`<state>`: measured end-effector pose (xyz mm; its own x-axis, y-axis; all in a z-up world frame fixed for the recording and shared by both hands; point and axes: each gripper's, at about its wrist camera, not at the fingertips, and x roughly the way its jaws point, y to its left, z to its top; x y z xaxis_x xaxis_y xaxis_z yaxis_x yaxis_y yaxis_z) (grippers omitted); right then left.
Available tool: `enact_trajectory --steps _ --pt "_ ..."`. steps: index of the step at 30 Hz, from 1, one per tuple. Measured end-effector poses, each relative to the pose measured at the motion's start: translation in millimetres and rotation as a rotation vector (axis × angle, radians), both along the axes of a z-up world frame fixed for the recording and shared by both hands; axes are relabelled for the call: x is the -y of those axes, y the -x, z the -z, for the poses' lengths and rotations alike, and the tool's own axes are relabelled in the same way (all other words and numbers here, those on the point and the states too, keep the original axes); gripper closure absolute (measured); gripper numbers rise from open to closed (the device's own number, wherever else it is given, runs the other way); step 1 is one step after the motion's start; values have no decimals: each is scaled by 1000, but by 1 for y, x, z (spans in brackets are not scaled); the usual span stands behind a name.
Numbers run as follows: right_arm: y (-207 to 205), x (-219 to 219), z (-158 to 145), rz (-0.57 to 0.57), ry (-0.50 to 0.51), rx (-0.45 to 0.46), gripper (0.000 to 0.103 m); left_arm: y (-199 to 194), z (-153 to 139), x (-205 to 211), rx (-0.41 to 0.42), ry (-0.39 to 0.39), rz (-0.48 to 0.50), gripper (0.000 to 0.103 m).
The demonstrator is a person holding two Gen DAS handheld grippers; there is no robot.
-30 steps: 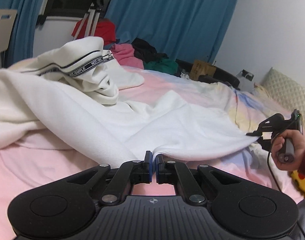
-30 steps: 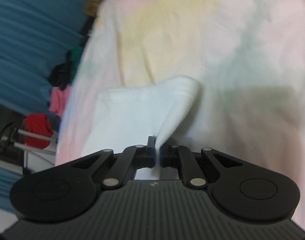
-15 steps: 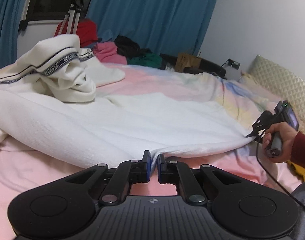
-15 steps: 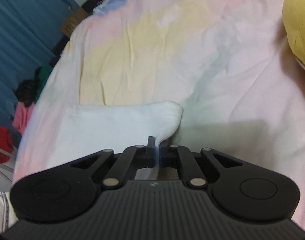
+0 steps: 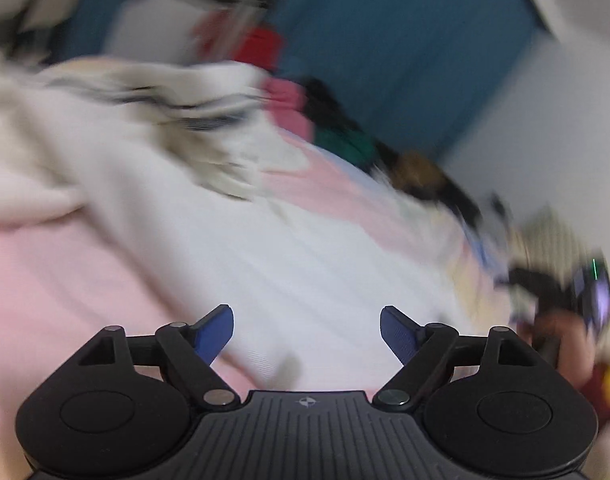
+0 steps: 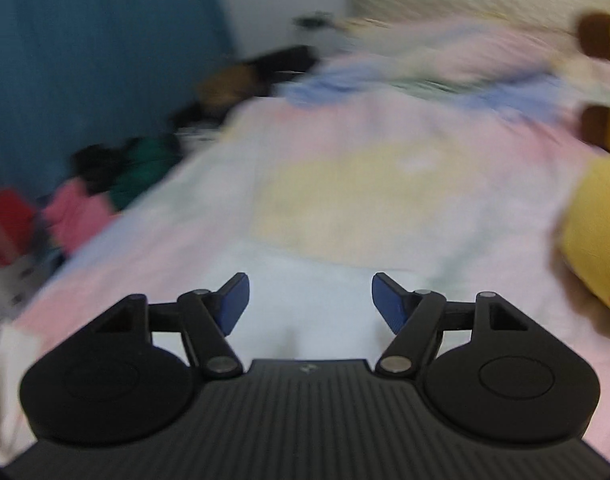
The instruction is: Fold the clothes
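Left gripper (image 5: 307,330) spread wide, nothing pinched, poised over near hem of white garment (image 5: 305,264). Right gripper (image 6: 309,300) likewise spread, above garment's right corner (image 6: 305,300). Garment flat on pastel bedsheet (image 6: 345,168), long axis running leftward toward a bunched heap. Bare sheet beyond; yellow plush toy (image 6: 597,232) right of garment.

Two grippers: left gripper (image 5: 307,330) and right gripper (image 6: 308,300), both spread wide. One white garment (image 5: 305,272) on one pastel bedsheet (image 6: 345,184). One yellow plush toy (image 6: 597,216). One blue curtain (image 6: 97,60). Roughly four heaped clothing items (image 6: 105,192), blur prevents firm count.
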<state>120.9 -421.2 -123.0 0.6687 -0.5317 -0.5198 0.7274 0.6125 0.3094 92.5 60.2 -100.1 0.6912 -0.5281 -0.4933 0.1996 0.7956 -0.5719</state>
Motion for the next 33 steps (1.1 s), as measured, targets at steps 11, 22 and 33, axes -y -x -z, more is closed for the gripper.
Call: enact_trajectory --steps 11,22,33 --pt "-43 -75 39 -325 -127 -77 33 -30 61 -142 -204 475 -778 23" --pt "-63 -76 69 -334 -133 -131 34 -51 29 -157 -96 215 -834 94" --pt "-49 -58 64 -253 -133 -127 34 20 -95 -265 -178 241 -707 97"
